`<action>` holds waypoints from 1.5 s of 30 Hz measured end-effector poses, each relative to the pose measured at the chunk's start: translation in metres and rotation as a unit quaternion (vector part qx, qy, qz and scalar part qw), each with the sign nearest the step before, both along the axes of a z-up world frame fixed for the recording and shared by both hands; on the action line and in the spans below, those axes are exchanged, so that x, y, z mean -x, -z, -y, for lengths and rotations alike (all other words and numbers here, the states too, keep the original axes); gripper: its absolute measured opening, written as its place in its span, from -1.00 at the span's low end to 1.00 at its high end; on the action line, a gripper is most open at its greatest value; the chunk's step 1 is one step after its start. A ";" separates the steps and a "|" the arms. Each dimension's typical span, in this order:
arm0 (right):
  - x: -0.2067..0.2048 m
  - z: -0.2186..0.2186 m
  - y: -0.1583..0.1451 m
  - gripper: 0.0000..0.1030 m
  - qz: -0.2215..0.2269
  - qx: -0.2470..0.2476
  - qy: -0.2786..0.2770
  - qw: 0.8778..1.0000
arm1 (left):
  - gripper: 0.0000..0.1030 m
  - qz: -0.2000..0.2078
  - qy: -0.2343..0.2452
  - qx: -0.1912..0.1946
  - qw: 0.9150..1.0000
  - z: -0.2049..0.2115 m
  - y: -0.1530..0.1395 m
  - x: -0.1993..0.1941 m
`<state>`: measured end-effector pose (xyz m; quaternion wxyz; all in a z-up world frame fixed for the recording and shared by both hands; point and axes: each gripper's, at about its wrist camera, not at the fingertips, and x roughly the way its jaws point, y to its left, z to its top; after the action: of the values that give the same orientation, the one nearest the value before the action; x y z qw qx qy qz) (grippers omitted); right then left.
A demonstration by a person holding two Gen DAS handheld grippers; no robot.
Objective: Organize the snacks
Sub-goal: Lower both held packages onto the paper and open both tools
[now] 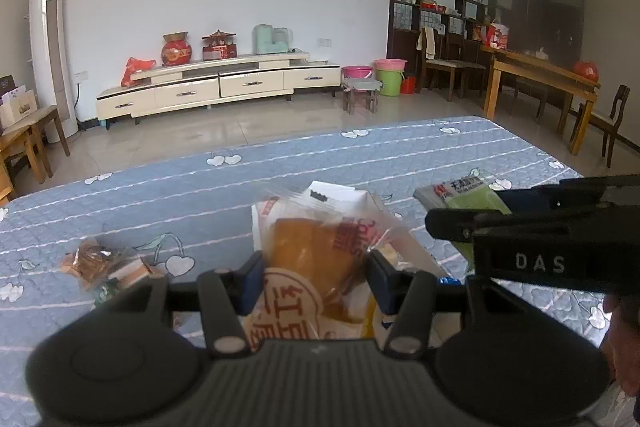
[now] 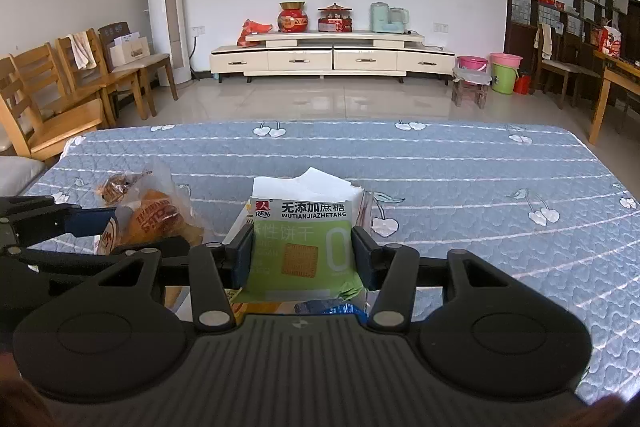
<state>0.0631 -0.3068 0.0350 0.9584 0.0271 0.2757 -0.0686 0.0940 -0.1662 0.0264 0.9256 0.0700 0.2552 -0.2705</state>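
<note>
My left gripper (image 1: 316, 277) is shut on a clear-wrapped bread packet (image 1: 312, 255) with red print, held above a white box (image 1: 408, 247) on the blue quilted table (image 1: 200, 195). My right gripper (image 2: 302, 253) is shut on a green biscuit packet (image 2: 302, 243), held over the same white box (image 2: 308, 183). The bread packet also shows in the right wrist view (image 2: 152, 219) at the left. The biscuit packet shows at the right in the left wrist view (image 1: 468, 193), with the right gripper's body beside it.
A small brown snack packet (image 1: 100, 263) lies on the table left of the box; it also shows in the right wrist view (image 2: 116, 187). A blue wrapper (image 2: 332, 307) lies in the box under the right gripper. Wooden chairs (image 2: 48, 107) stand left of the table.
</note>
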 end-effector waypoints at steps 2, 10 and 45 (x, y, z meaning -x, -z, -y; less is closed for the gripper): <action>0.001 0.002 0.000 0.22 0.000 0.000 -0.001 1.000 | 0.03 0.000 0.000 -0.001 1.000 0.001 0.001 -0.002; -0.003 0.005 -0.001 0.22 -0.002 -0.003 -0.002 1.000 | 0.03 -0.002 0.004 -0.004 1.000 0.009 0.004 -0.009; -0.051 0.019 0.008 0.22 -0.032 -0.009 -0.025 0.999 | 0.26 -0.041 0.085 -0.014 0.995 0.059 0.030 -0.036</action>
<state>0.1145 -0.3257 0.0270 0.9501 0.0271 0.3077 -0.0430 0.1299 -0.2248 -0.0039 0.8869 0.0930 0.2898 -0.3474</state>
